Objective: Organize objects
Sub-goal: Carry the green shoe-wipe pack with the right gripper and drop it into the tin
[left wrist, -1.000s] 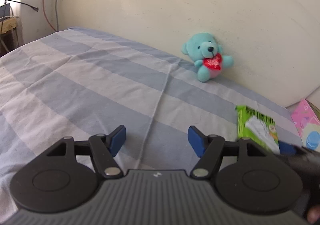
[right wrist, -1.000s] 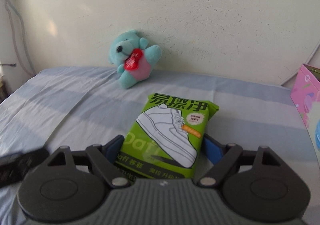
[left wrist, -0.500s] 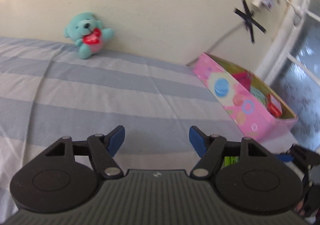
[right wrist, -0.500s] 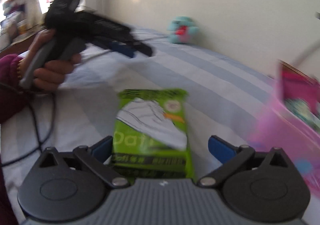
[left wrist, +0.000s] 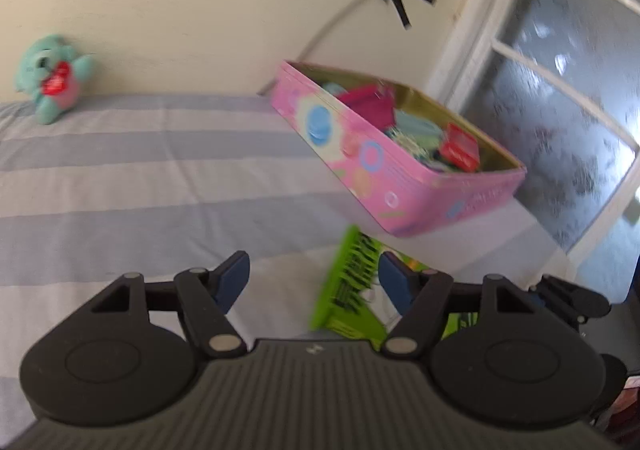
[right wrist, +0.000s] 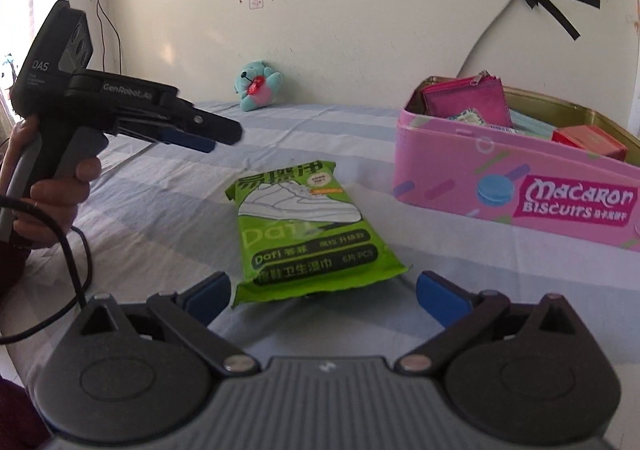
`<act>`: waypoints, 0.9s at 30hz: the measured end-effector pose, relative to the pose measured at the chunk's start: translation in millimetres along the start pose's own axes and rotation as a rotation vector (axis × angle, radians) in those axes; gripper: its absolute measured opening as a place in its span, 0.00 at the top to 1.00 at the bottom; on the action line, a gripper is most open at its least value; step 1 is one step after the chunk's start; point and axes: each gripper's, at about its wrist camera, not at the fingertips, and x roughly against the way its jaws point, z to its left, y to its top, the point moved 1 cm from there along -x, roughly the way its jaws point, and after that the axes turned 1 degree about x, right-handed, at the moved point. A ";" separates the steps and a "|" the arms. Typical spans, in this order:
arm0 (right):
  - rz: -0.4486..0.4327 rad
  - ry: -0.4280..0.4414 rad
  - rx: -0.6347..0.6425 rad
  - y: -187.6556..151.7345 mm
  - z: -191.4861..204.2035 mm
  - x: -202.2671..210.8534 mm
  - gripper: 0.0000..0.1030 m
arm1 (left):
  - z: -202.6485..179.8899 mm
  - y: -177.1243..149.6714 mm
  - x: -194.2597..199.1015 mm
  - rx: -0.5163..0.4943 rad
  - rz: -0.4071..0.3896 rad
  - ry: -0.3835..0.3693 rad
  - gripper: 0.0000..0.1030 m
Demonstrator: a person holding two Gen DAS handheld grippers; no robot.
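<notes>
The green wet-wipes pack [right wrist: 310, 234] lies flat on the striped bed [right wrist: 160, 218], near its front edge, with open sheet to its left and behind. The right gripper [right wrist: 322, 292] has its fingers wide apart around the pack's near end, not touching. The left gripper [left wrist: 312, 276] hovers, fingers apart, empty. The pink Macaron Biscuits tin [right wrist: 500, 186] stands near the pack at the bed's right edge; a teal teddy bear [right wrist: 258, 84] sits against the wall.

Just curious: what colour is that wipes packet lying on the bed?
Bright green wipes packet, with a white sneaker drawing; clearest in the right wrist view.
</notes>
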 end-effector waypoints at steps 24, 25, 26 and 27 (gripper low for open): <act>-0.332 -0.103 -0.142 38.6 -61.8 42.0 0.64 | -113.1 85.1 -47.5 -0.151 -0.058 -0.099 0.40; -0.336 -0.115 -0.152 44.5 -72.7 40.6 0.64 | -115.0 90.9 -59.5 -0.140 -0.045 -0.092 0.40; -0.324 -0.122 -0.168 51.0 -86.3 36.1 0.64 | -115.5 96.5 -71.5 -0.128 -0.027 -0.084 0.40; -0.304 -0.126 -0.180 56.8 -98.5 30.2 0.64 | -115.0 101.9 -84.2 -0.119 -0.011 -0.071 0.40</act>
